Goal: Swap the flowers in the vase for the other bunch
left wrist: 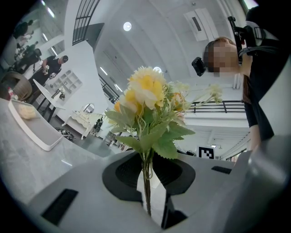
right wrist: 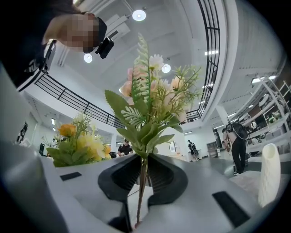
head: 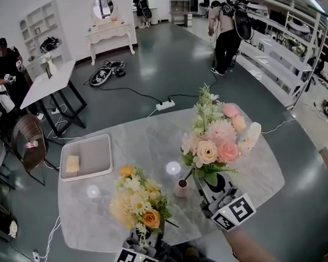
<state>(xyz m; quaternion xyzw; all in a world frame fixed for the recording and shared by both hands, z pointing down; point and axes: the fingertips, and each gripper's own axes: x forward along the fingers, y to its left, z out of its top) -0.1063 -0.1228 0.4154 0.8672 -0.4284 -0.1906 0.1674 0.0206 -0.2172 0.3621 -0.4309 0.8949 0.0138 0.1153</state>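
Note:
My left gripper [head: 143, 235] [left wrist: 148, 182] is shut on the stems of a yellow and orange bunch [head: 137, 203] [left wrist: 148, 109], held upright over the table's near edge. To its right, my right gripper [head: 213, 195] [right wrist: 143, 178] is shut on the thin stems of a pink and cream bunch [head: 216, 140] [right wrist: 152, 98], also upright, above the table. A white ribbed vase [head: 254, 133] [right wrist: 269, 175] stands just right of the pink bunch with nothing in it. A small pale pink pot [head: 180, 188] sits on the table between the two bunches.
The marble table [head: 153, 140] also carries a white tray [head: 100, 156] at its left with a yellowish block [head: 72, 163] in it. A chair [head: 30, 136] and a white desk [head: 48, 83] stand to the left, shelving [head: 286, 60] to the right. People stand further off.

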